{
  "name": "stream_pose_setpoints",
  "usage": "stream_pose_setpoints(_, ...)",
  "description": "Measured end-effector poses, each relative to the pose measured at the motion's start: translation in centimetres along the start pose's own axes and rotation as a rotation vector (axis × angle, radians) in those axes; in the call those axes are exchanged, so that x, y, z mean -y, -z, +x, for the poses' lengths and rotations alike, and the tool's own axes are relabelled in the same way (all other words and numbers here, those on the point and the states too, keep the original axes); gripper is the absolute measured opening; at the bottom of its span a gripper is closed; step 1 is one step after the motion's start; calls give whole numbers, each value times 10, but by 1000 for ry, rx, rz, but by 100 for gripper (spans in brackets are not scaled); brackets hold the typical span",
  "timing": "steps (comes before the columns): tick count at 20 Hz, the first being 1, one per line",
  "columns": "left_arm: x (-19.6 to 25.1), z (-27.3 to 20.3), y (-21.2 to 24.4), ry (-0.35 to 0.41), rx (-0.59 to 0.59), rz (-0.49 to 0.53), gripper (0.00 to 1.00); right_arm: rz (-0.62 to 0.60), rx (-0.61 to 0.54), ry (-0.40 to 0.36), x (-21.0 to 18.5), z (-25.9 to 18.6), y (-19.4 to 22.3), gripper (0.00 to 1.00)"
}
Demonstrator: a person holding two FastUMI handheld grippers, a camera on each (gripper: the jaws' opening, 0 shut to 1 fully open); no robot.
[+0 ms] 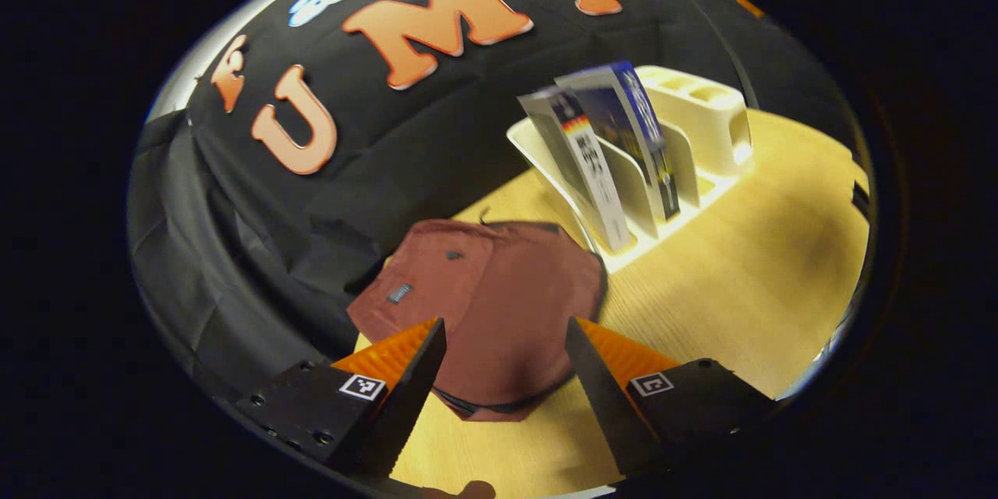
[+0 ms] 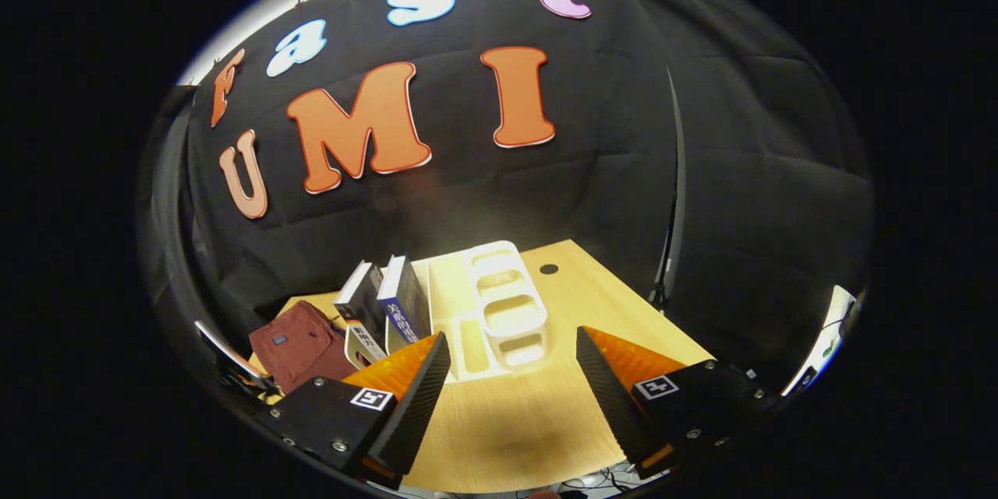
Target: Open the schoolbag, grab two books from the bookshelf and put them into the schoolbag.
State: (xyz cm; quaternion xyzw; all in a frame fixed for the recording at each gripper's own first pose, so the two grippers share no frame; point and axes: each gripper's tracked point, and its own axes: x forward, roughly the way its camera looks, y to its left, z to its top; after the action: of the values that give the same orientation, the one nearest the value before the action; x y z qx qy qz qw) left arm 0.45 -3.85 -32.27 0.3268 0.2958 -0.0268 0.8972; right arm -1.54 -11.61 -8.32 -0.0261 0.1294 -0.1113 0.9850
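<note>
Left gripper (image 1: pixel 505 343): held with fingers apart above the schoolbag (image 1: pixel 499 296).
Right gripper (image 2: pixel 512 359): fingers apart, nothing held.
Schoolbag: laid flat on the table (image 1: pixel 748 281).
Books (image 1: pixel 604 148): stood in the bookshelf (image 1: pixel 702 125) beside the schoolbag.

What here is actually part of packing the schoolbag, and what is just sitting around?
Part of the job:
- schoolbag, dark red, lying flat and closed on the table
- two books standing in the bookshelf
- left gripper and right gripper, both with fingers open and empty

Just there:
- wooden table
- empty pen slots at the bookshelf's end
</note>
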Motion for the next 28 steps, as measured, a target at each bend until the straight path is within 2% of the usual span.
stream_pose_setpoints(3, 28, 36, 11, 24, -54, 73, 98, -24, -19, 47, 21, -5, 4, 97)
stream_pose_setpoints(7, 36, 69, 24, 24, -111, 89, 98, 0, -31, 79, 34, -4, 5, 97)
stream_pose_setpoints(10, 24, 83, 32, 23, -150, 75, 98, -2, -40, 84, 35, -1, 8, 97)
stream_pose_setpoints(12, 23, 84, 33, 52, -156, 45, 98, -9, -53, 79, 32, 1, 13, 97)
stream_pose_setpoints(15, 27, 84, 33, 106, -166, 57, 97, 7, -71, 53, 22, 8, 15, 97)
stream_pose_setpoints(17, 31, 81, 26, 124, -153, 65, 71, 4, -69, 32, 18, 11, 11, 97)
stream_pose_setpoints(19, 40, 81, 33, 182, -194, 90, 42, -10, -60, 14, 17, 15, 5, 97)
stream_pose_setpoints(21, 38, 88, 32, 177, -197, 101, 11, -11, -50, -13, 15, 19, -3, 97)
stream_pose_setpoints(22, 38, 85, 32, 168, -201, 99, 5, -8, -47, -26, 15, 21, -6, 97)
stream_pose_setpoints(25, 38, 87, 30, 160, -200, 175, 3, -4, -39, -58, 17, 25, -13, 97)
stream_pose_setpoints(28, 35, 85, 28, 181, -224, 162, 0, 10, -51, -107, 11, 30, -14, 97)
